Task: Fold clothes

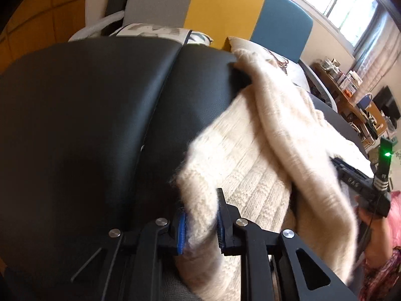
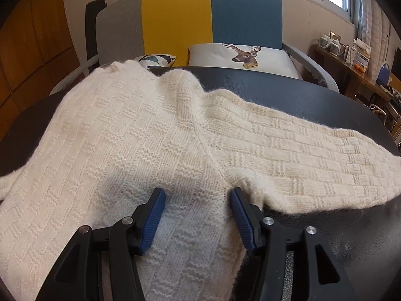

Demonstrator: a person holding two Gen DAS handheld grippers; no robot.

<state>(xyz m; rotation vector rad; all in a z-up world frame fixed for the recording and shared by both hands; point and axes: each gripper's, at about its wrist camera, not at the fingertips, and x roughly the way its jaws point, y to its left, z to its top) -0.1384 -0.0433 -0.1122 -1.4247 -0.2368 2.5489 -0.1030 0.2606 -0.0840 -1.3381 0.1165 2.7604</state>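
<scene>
Cream sweater [image 2: 155, 135] sprawls on black table [image 2: 313, 95], sleeve out sideways – folding barely begun; left gripper [image 1: 201, 225] clamped on knit edge, right gripper [image 2: 198, 215] jaws apart, straddling fabric, not pinching – body folds all left

Only one marking can be partly read: raised letters that look like "DAC" on the black body of the other gripper [image 1: 356, 183], seen from the left wrist view. A cushion [image 1: 150, 30] at the far edge of the table [image 1: 100, 100] carries large grey letters, but they are too blurred to read.
</scene>
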